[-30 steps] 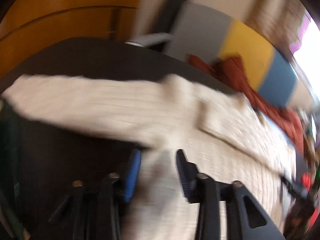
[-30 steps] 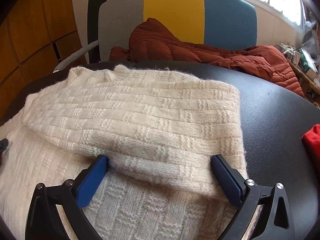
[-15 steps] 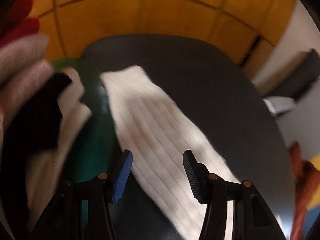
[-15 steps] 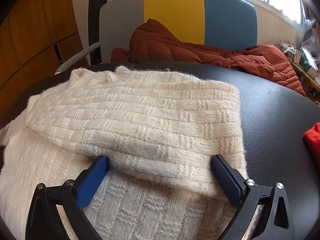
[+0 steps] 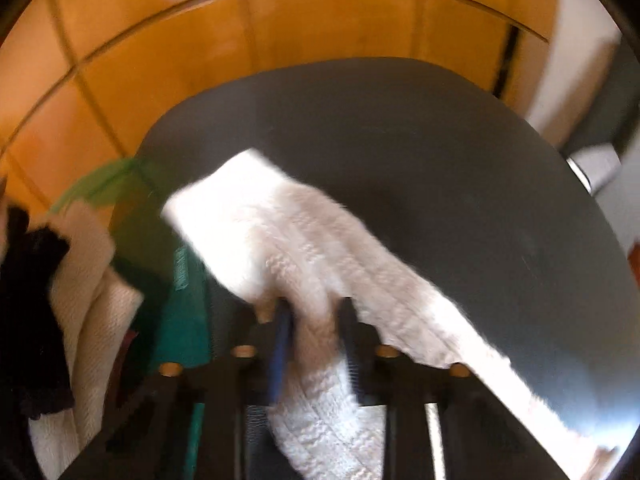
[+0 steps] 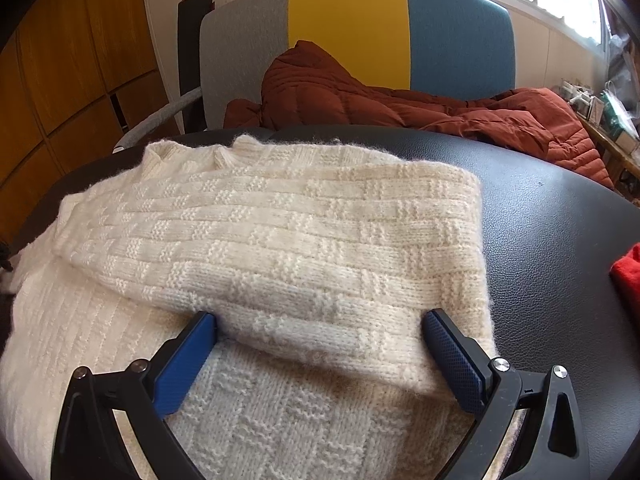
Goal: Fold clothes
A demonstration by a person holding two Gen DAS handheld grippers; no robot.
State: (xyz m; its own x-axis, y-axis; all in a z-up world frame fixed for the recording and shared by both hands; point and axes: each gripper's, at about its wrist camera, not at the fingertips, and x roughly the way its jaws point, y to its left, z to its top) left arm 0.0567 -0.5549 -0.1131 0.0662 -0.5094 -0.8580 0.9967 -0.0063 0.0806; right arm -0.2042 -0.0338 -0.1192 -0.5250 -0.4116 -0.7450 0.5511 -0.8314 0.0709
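Your left gripper (image 5: 316,320) is closing on the cream sweater's sleeve (image 5: 304,248), bunched between its fingers on the dark table (image 5: 440,152). Your right gripper (image 6: 320,344) gapes wide over the folded sweater (image 6: 280,232), its fingers straddling the fold's edge.

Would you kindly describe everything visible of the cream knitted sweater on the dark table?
The sweater is cream, fuzzy wool-like knit in a basket-weave block pattern with a ribbed collar at its far edge. It lies flat on the dark table, one sleeve folded across the body. The other sleeve stretches over the table, bunched between the closing left gripper. The open right gripper straddles the folded sleeve.
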